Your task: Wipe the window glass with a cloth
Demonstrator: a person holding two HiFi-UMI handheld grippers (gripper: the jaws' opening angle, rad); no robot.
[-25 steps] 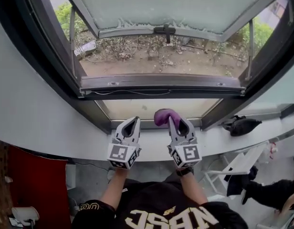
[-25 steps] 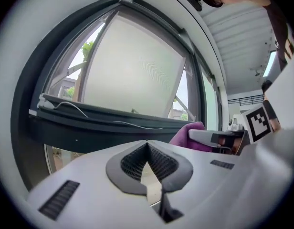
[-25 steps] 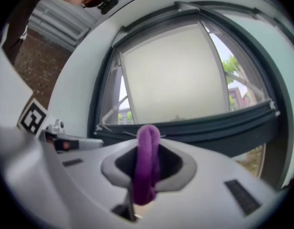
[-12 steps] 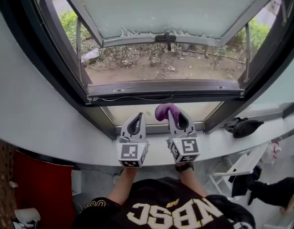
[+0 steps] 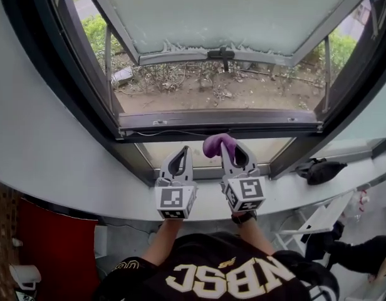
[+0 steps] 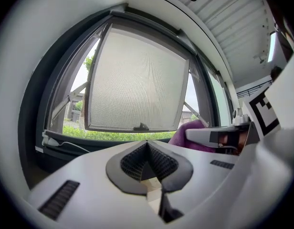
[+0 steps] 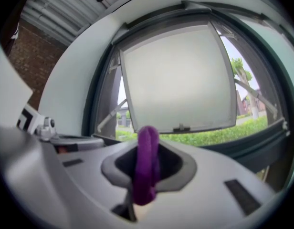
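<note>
A frosted window pane (image 5: 237, 11) hangs swung outward in its dark frame, with a black handle (image 5: 222, 54) at its lower edge. My right gripper (image 5: 230, 150) is shut on a folded purple cloth (image 5: 215, 144), which sticks up between the jaws (image 7: 146, 161). The cloth sits below the pane, over the lower fixed glass (image 5: 208, 147), apart from the open pane. My left gripper (image 5: 178, 157) is beside it on the left, jaws closed together with nothing between them (image 6: 148, 149). Both gripper views look up at the pane (image 6: 137, 87) (image 7: 178, 82).
A white sill (image 5: 86, 187) runs under both grippers. A dark lower frame bar (image 5: 218, 121) with a thin cable lies just beyond them. A black object (image 5: 321, 170) rests on the sill at right. Ground and shrubs show through the opening. A white folding rack (image 5: 312, 224) stands below right.
Both grippers have risen and tipped upward: the gripper views now show the whole open pane and greenery under it, where before the lower frame bar filled the bottom. The cloth stays held.
</note>
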